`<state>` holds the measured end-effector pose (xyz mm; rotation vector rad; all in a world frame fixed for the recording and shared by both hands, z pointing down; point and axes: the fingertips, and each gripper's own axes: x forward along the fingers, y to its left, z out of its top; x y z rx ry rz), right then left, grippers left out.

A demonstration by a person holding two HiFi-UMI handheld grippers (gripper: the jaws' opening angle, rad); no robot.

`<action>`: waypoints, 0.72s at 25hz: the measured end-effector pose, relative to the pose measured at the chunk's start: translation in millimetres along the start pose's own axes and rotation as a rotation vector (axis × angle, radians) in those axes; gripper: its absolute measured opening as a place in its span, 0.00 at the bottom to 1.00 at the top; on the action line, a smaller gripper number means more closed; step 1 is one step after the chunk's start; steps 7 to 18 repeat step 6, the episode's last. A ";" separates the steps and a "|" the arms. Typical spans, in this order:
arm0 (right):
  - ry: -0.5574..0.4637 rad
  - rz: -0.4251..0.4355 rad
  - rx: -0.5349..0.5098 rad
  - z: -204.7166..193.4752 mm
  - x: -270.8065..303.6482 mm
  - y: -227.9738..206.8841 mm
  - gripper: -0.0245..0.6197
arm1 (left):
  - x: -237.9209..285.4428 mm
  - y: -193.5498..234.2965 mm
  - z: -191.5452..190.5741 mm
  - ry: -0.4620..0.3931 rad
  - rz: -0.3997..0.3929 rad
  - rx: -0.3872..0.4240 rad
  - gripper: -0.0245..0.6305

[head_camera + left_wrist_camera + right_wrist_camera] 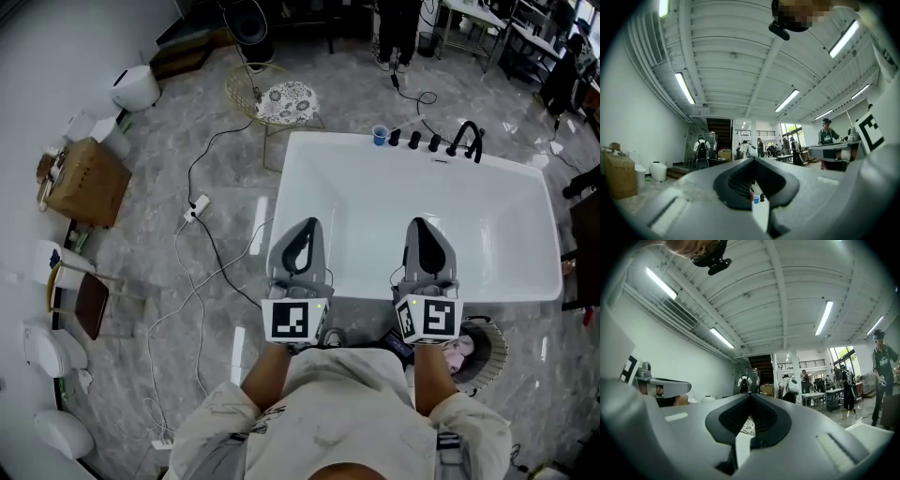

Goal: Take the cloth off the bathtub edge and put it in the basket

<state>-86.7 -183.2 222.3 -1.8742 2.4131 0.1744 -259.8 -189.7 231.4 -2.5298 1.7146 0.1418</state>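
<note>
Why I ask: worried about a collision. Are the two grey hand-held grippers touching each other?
Apart. The head view shows the left gripper and the right gripper side by side, with bare white bathtub visible between them.

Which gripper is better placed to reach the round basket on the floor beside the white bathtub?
Right, probably: the round dark-rimmed basket sits beside the right gripper; the left gripper is farther off.

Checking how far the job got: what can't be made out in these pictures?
- Head view: the basket is half hidden behind the right tongs; its pale contents can't be identified.
- Head view: the left tongs and right tongs cover parts of the bathtub near edge.
- Gripper views: the tongs' own bodies block nearly all of the bathtub.
</note>
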 end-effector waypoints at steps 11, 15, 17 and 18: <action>0.010 0.003 0.005 -9.6 1.4 -6.3 0.04 | 4.2 -6.1 -3.8 0.006 -0.008 0.024 0.04; 0.010 0.003 0.005 -9.6 1.4 -6.3 0.04 | 4.2 -6.1 -3.8 0.006 -0.008 0.024 0.04; 0.010 0.003 0.005 -9.6 1.4 -6.3 0.04 | 4.2 -6.1 -3.8 0.006 -0.008 0.024 0.04; 0.010 0.003 0.005 -9.6 1.4 -6.3 0.04 | 4.2 -6.1 -3.8 0.006 -0.008 0.024 0.04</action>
